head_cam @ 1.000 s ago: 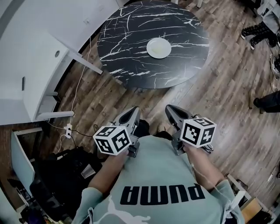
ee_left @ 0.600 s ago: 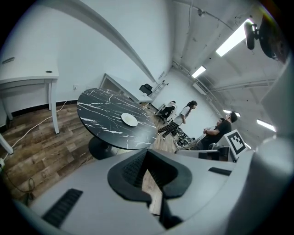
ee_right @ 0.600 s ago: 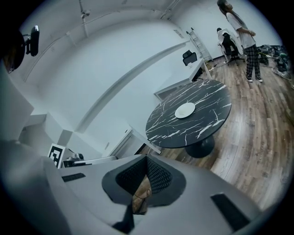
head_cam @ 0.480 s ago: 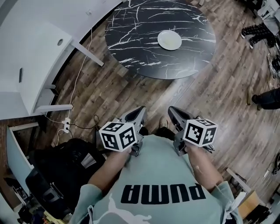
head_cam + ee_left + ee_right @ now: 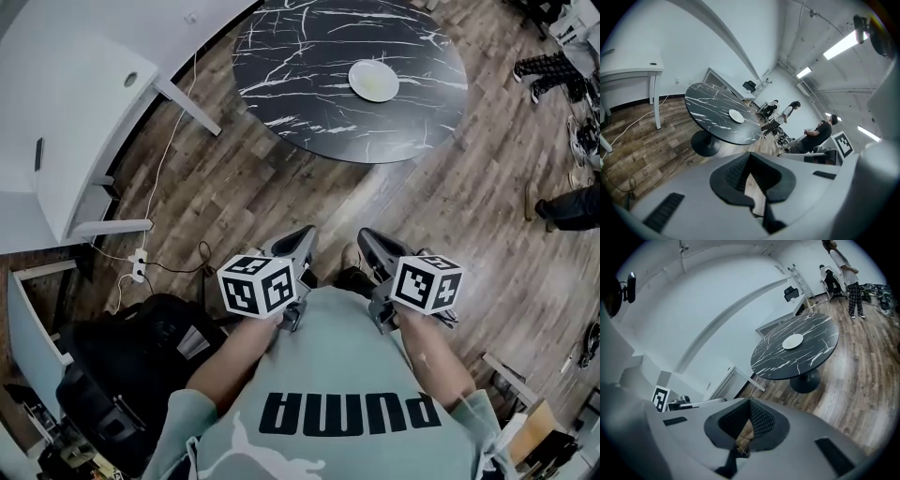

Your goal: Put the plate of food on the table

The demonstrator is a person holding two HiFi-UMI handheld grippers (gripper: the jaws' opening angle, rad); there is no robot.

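A white plate point(image 5: 373, 81) lies on the round black marble table point(image 5: 309, 94), far ahead of me across the wood floor. It also shows in the left gripper view as the plate point(image 5: 736, 116) on the table point(image 5: 708, 105), and in the right gripper view as the plate point(image 5: 792, 341) on the table point(image 5: 787, 362). Any food on it is too small to make out. My left gripper point(image 5: 298, 240) and right gripper point(image 5: 366, 240) are held close to my chest, side by side. Both are shut with nothing in them, and their tips point toward the table.
A white desk point(image 5: 66, 122) stands at the left, with a cable and power strip point(image 5: 141, 267) on the floor below it. A black bag point(image 5: 131, 375) lies at my left. Other people's feet point(image 5: 553, 66) are at the right edge. People point(image 5: 787, 112) stand beyond the table.
The head view has shifted, so the table and plate now sit further toward the upper right. Both grippers have stayed shut in front of my chest.
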